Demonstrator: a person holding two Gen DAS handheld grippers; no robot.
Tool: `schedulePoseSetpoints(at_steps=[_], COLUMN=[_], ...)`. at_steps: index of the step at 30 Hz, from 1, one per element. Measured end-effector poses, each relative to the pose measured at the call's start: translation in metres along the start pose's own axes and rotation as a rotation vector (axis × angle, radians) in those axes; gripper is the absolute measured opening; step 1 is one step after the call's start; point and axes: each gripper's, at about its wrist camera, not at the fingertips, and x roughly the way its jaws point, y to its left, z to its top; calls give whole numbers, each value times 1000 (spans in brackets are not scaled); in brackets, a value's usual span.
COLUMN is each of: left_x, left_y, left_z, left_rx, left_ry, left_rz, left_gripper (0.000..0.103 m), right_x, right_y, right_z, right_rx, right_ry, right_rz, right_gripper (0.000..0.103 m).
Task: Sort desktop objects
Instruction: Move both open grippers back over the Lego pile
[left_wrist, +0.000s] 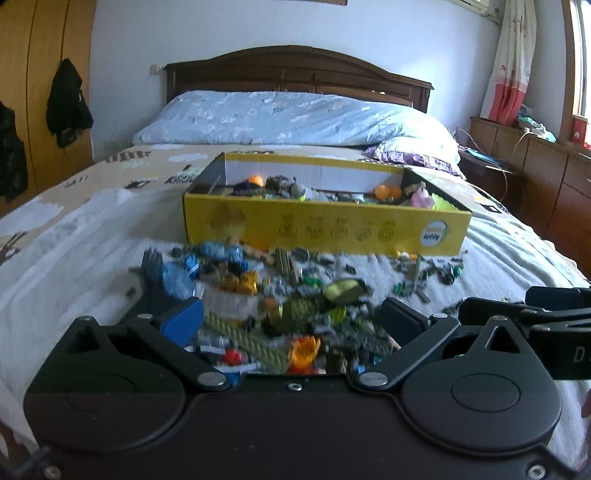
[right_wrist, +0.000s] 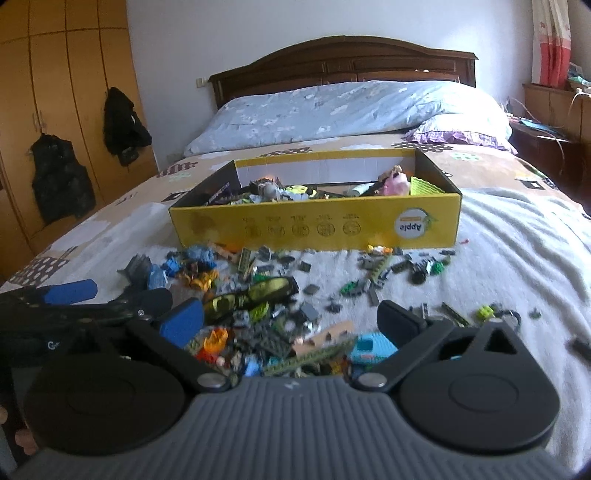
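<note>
Right wrist view: the right gripper (right_wrist: 290, 319) hovers low over the bed, its jaws spread wide with nothing between them; only loose pieces lie on the sheet below the gap.
Left wrist view: the left gripper (left_wrist: 291, 321) is just as wide open and empty; this picture is blurred, so small pieces are hard to make out.
Side by side: each gripper shows at the edge of the other's view, so the two are close together over the same heap.
Nearest pieces: a pile of toy bricks (right_wrist: 280, 343), with an orange flame-shaped piece (right_wrist: 216, 339) and a light blue block (right_wrist: 371, 347) close under the right gripper.
Middle of the pile: a pair of glasses with yellow-green lenses (right_wrist: 251, 295) lies on top of the bricks.
Handling: I judge the bricks light, hard and smooth, apt to slip or flick away if pinched at a corner; take one across two flat sides. The glasses look lighter-built and more fragile; I would take them by the frame bridge or an arm, not the lenses.
Surface: the white bedsheet (right_wrist: 498, 258) is soft and wrinkled, so pieces may sink or tip under a push.
Further out: scattered bricks (right_wrist: 413, 266) trail up to the box.
Box: a yellow cardboard box (right_wrist: 314, 225), open at the top, already holds toys, among them a pink figure (right_wrist: 397, 184).
Beyond: a blue pillow (right_wrist: 332, 110) and the dark wooden headboard (right_wrist: 343, 62).
</note>
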Motion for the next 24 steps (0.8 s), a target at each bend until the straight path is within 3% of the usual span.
schedulePoseSetpoints(at_steps=[9, 13, 18, 24], left_x=[-17, -26, -32, -21], left_y=[-1, 6, 8, 19], left_z=[-40, -56, -73, -91], left_rx=[-33, -65, -14, -32], left_ry=[29, 43, 35, 86], left_rz=[29, 24, 45, 34], left_gripper=[102, 102, 102, 102], right_x=[-17, -26, -34, -28], right_y=[7, 10, 4, -1], right_z=[-42, -57, -78, -106], right_rx=[3, 11, 73, 74], right_ry=[31, -3, -35, 20], right_rz=[-7, -42, -59, -71], right_gripper=[103, 103, 103, 103])
